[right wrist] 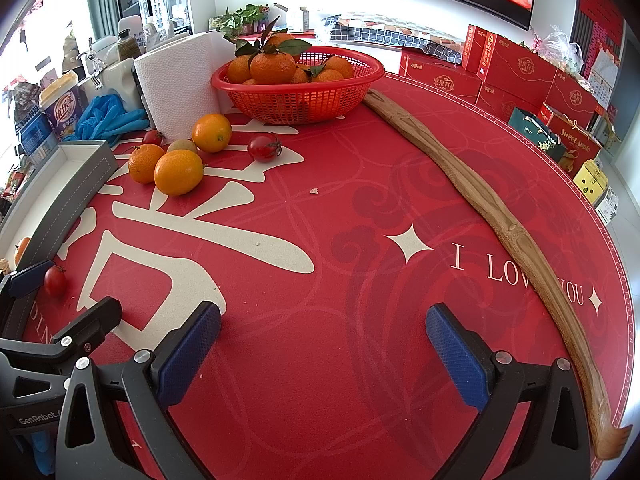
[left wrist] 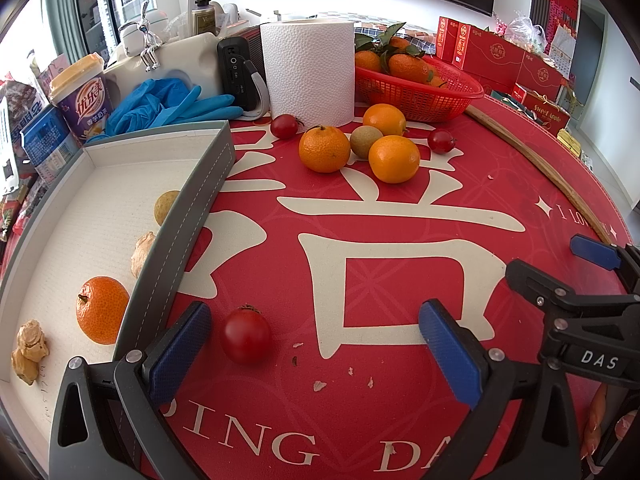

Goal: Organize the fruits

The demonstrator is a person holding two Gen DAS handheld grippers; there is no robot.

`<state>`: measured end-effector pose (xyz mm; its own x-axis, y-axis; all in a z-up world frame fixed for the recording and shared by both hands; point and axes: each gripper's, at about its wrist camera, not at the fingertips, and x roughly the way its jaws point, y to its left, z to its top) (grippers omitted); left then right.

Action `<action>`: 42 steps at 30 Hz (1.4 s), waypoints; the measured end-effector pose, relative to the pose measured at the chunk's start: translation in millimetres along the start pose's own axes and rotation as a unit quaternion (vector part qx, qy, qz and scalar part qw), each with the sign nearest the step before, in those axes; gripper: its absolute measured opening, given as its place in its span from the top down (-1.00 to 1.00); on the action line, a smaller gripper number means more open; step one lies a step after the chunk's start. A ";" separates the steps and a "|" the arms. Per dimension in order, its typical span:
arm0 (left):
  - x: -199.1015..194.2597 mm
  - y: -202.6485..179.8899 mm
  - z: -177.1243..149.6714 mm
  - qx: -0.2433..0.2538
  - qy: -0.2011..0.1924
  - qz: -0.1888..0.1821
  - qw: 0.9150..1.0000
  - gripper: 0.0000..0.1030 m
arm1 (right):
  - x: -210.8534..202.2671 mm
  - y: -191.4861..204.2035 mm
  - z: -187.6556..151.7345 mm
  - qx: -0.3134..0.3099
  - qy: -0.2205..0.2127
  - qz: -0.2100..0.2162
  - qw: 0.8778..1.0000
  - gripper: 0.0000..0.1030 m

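Both grippers, left [left wrist: 316,344] and right [right wrist: 323,350], gaped wide, empty; tray [left wrist: 188,216] wall half-hid two fruits, tomato [left wrist: 245,335] just outside.

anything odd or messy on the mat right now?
Small pale crumbs are scattered on the red mat near the left gripper. One cherry tomato sits alone by the grey tray, apart from the fruit cluster.

The round table cover [right wrist: 360,208] is red with cream characters, cream lettering and darker red cloud swirls. Toward its far edge, bright orange citrus [left wrist: 394,159] lie beside glossy red cherry tomatoes [left wrist: 441,141] and a dull green-brown fruit [left wrist: 365,141]. The mesh basket [right wrist: 304,96] is red. At the left edge, the tray [left wrist: 192,200] is grey outside, white inside. Both grippers' pads [right wrist: 452,356] are blue, textured.
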<state>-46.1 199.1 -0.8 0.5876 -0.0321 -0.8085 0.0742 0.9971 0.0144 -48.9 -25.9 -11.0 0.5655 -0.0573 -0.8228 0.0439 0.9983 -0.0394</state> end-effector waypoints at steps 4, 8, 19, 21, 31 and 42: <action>0.0 0.0 0.0 0.000 0.000 0.000 1.000 -1.00 | 0.0 0.0 0.0 0.000 0.000 0.000 1.000 -1.00; -0.3 0.1 -0.3 0.000 0.000 0.000 1.000 -1.00 | 0.0 0.0 0.1 0.000 0.000 0.000 1.000 -1.00; -0.4 -0.1 -0.4 0.000 0.000 0.000 1.000 -1.00 | -0.2 0.1 0.2 0.000 0.000 0.000 1.000 -1.00; -0.3 -0.1 -0.3 0.000 0.000 0.000 1.000 -1.00 | -0.1 0.1 0.2 0.000 0.000 0.000 1.000 -1.00; 1.5 -0.3 1.3 -0.006 0.000 0.004 1.000 -1.00 | -0.1 0.1 0.3 0.000 0.000 0.000 1.000 -1.00; -4.7 5.5 1.1 -0.017 -0.012 -0.003 1.000 -0.35 | 0.5 0.7 2.4 -0.002 0.003 0.002 1.000 -1.00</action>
<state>-47.6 204.6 3.8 0.6067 -0.0390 -0.7940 0.0505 0.9987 -0.0105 -46.6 -25.2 -10.1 0.5609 -0.0533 -0.8262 0.0384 0.9985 -0.0384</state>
